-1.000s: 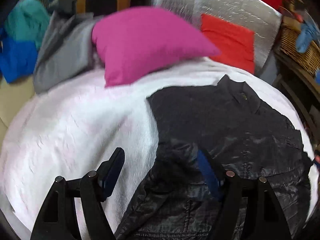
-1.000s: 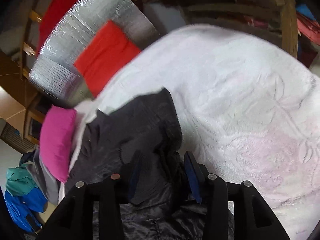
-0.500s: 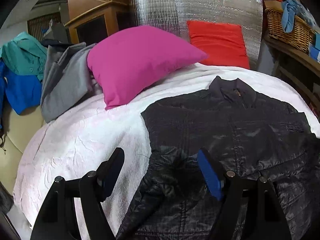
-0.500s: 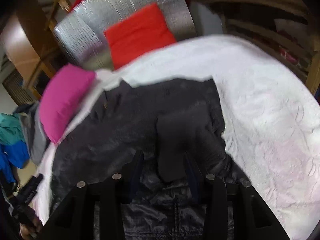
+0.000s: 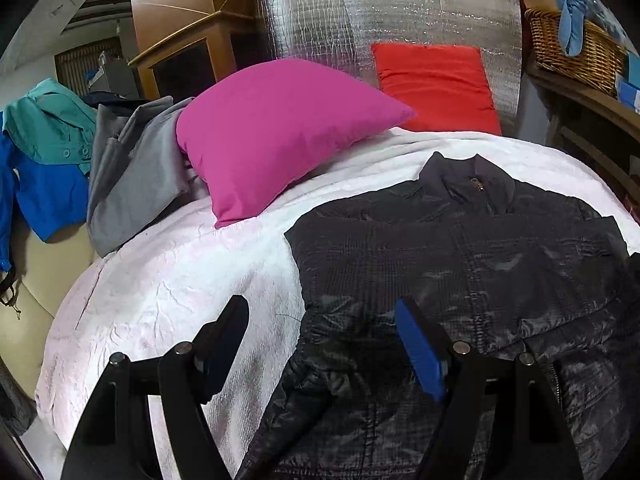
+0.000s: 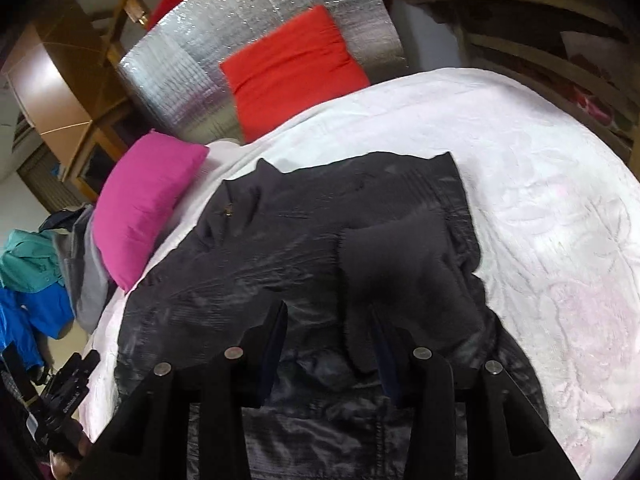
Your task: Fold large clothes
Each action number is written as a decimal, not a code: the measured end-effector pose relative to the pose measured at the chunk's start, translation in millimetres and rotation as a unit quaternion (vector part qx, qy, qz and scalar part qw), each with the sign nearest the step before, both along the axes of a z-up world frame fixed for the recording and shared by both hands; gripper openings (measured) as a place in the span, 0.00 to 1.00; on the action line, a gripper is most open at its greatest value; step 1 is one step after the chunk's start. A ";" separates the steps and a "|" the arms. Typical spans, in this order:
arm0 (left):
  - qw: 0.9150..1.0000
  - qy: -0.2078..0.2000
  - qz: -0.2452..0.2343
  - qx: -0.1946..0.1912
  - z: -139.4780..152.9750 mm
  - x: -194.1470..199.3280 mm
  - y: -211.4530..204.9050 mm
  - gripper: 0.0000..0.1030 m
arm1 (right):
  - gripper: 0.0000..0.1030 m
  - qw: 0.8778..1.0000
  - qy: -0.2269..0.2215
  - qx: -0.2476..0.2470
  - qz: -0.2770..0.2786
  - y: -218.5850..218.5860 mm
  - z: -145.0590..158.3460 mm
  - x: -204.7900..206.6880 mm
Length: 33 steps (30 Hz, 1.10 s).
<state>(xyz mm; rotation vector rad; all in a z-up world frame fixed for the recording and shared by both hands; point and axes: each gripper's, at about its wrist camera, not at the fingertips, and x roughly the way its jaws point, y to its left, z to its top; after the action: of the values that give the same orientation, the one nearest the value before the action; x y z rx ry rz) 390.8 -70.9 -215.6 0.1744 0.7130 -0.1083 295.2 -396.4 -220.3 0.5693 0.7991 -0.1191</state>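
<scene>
Jacket [image 5: 460,264] of dark quilted shell lies spread, collar toward the cushions, across the right half of the white bedspread [image 5: 168,292], clear of the pink cushion [image 5: 272,132] at the head edge. Left gripper [image 5: 320,344] hovers with jaws released over the garment's left hem, nothing between them. Right gripper [image 6: 332,344] has jaws half-closed astride a folded-in sleeve cuff [image 6: 396,272]; whether the pads press it I cannot tell. Fabric looks light, soft and slippery, likely to slide; pinching seams at shoulder and hem seems the surest hold
</scene>
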 end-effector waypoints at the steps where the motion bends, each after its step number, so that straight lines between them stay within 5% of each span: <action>1: 1.000 0.001 -0.001 0.001 -0.7 0.3 -1.3 0.74 | 0.44 1.000 0.017 0.000 0.001 1.3 -5.5 5.5; 4: 1.000 0.012 -0.007 0.008 -6.3 3.1 -6.8 0.75 | 0.44 0.998 0.060 0.008 -0.007 -0.1 -21.9 16.3; 9: 0.995 0.095 -0.023 0.020 -36.5 21.4 -20.6 0.78 | 0.44 0.999 0.016 0.030 -0.023 -14.4 -6.2 5.7; 12: 0.995 0.102 -0.015 0.010 -36.0 27.5 -17.2 0.78 | 0.47 0.997 -0.012 0.034 -0.072 -41.7 4.6 -8.5; 15: 0.997 0.073 0.011 -0.019 -17.9 31.5 2.6 0.79 | 0.73 0.988 -0.027 0.074 -0.132 -83.5 2.6 -19.9; 22: 0.979 0.134 0.088 -0.129 -34.9 74.1 59.9 0.84 | 0.74 0.985 0.013 0.123 -0.118 -115.5 -32.8 9.3; 28: 0.968 0.157 0.071 -0.182 -51.0 85.1 55.8 0.84 | 0.67 0.991 0.063 0.096 -0.063 -89.8 -57.9 49.1; 29: 0.968 0.160 0.069 -0.179 -52.0 87.0 54.1 0.81 | 0.49 0.993 0.056 0.090 -0.053 -84.7 -57.7 49.7; 33: 0.965 0.165 0.046 -0.199 -55.1 91.1 42.6 0.32 | 0.29 0.998 0.035 0.016 -0.059 -67.5 -34.3 45.5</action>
<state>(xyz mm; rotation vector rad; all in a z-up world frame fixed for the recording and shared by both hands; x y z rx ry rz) 481.9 -28.3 -270.7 -0.2686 1.0137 -0.1922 340.7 -464.0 -254.7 0.6455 0.8365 -0.2357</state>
